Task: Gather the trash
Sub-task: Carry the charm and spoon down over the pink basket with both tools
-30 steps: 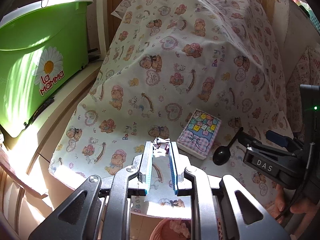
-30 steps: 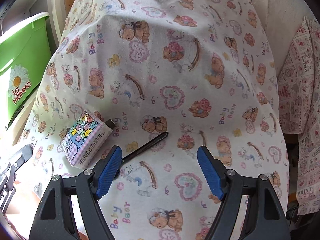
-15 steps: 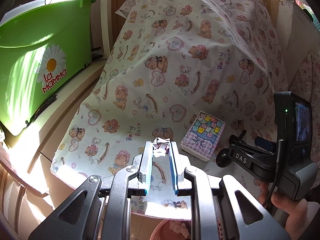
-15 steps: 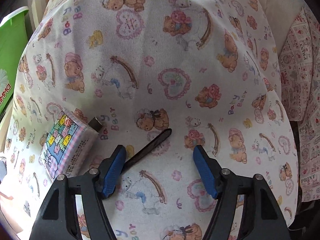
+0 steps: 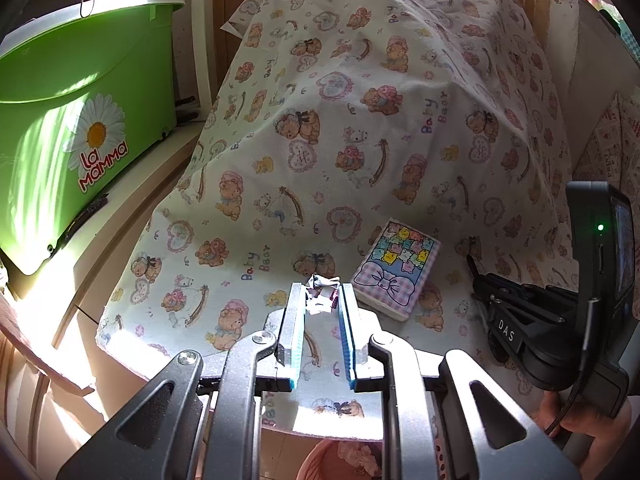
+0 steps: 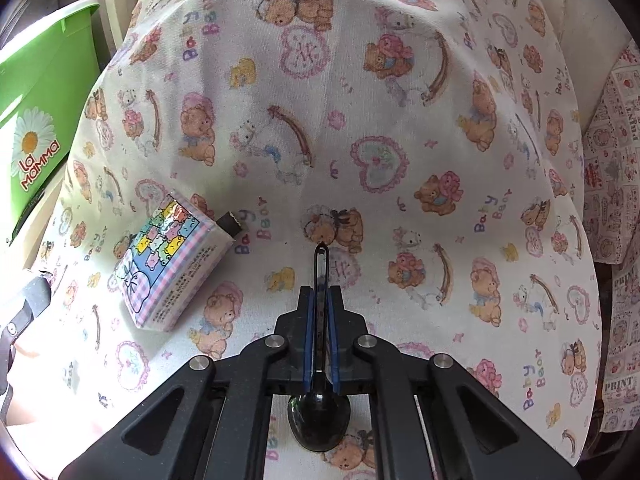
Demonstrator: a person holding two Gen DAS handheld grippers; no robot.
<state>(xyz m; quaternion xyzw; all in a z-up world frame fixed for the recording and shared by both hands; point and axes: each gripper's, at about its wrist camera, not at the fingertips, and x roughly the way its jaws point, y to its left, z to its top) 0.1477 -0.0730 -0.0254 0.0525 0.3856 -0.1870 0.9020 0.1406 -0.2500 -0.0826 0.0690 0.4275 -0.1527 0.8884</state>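
Observation:
My left gripper (image 5: 322, 294) is shut on a crumpled scrap of white paper (image 5: 323, 282), held just above the bear-print cloth (image 5: 360, 128) near its front edge. In the right wrist view my right gripper (image 6: 321, 292) has its blue pads closing tight on the handle of a black plastic spoon (image 6: 319, 420). The spoon's handle tip points away from me and its bowl sits under the jaws. In the left wrist view the right gripper (image 5: 482, 280) lies low on the cloth, to the right of a pastel tissue pack (image 5: 396, 268).
The tissue pack (image 6: 168, 268) lies left of the spoon, with a small brown piece (image 6: 230, 224) behind it. A green tub (image 5: 80, 120) stands on a ledge at the left. A pink basket (image 5: 320, 460) with paper in it sits below the cloth's front edge. A hand (image 5: 580, 428) holds the right gripper.
The right gripper went from wide open beside the spoon to shut on its handle, and the spoon now lines up with the jaws. The left gripper kept still with its scrap.

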